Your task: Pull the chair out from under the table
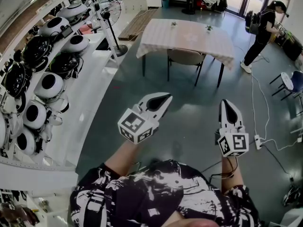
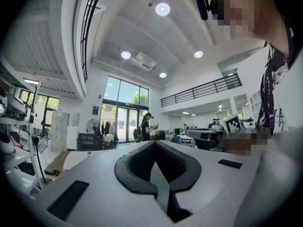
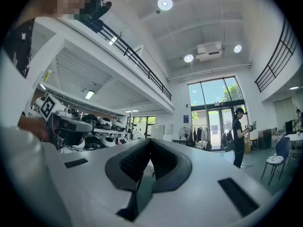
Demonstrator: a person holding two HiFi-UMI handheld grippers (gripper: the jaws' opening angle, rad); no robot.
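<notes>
Left tongs (image 1: 167, 97): fully closed, the two dark pads meeting at the tip; nothing is held between them. It is held roughly level and points toward the desk.
Right tongs (image 1: 225, 102): fully closed, pads together at the tip; nothing is held. It sits to the right of the left tongs, about level with it, and points the same way.
Chair (image 1: 185, 57): stands at the near long side of the desk, pushed in. The backrest faces the camera and the seat is tucked under the cloth edge. The dark legs rest on the floor.
Desk (image 1: 189, 38): a rectangular top covered by a pale tablecloth (image 1: 156, 37) that hangs over the edges. It stands in the upper middle of the head view.
Desk load: two small plants (image 1: 173, 23), one near each far end of the top.
Clearance: both tongs hang above bare grey floor (image 1: 189, 122), well apart from the chair and touching nothing.
Left side: a long white shelf (image 1: 83, 108) carries a row of round black-and-white units (image 1: 49, 85). A standing fan (image 1: 109, 8) is at its far end.
Right side: a person (image 1: 264, 30) in dark clothes stands beyond the far right corner of the desk. A white power strip (image 1: 258, 140) with cables lies on the floor near the right tongs.
</notes>
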